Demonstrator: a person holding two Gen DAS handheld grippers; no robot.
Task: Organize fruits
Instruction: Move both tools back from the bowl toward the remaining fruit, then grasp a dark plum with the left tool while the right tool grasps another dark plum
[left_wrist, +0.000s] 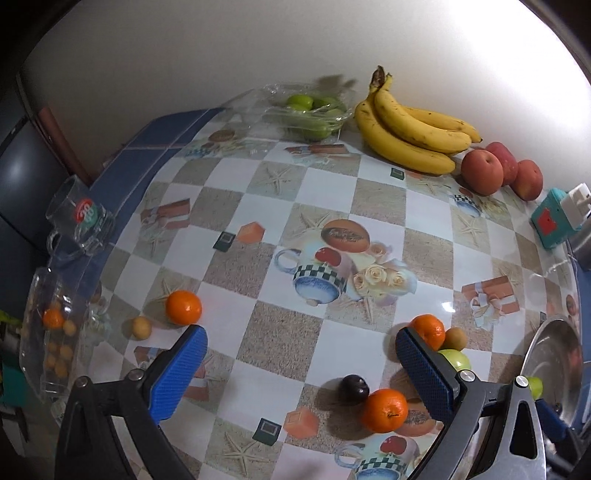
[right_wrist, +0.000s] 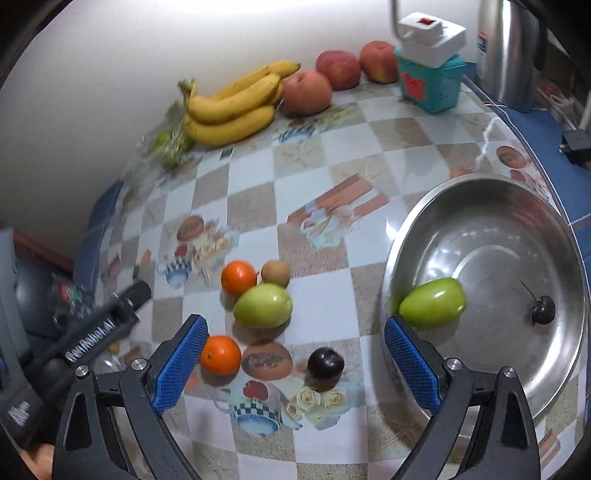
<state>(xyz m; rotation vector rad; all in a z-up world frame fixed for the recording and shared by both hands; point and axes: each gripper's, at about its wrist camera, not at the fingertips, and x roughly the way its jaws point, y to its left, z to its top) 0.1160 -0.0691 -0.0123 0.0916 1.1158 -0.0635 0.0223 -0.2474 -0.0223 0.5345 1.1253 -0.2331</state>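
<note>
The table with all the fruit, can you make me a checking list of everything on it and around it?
Surface: table with a checkered picture cloth.
Job's things: steel bowl holding a green fruit and a dark plum; on the cloth, another green fruit, oranges, a dark plum; bananas and peaches by the wall.
Clutter: glass mug, teal box, clear tray of green fruit.
Grippers: left gripper open, right gripper open, both holding nothing.
Cables: nothing seen.
Surroundings: white wall, steel kettle.
</note>
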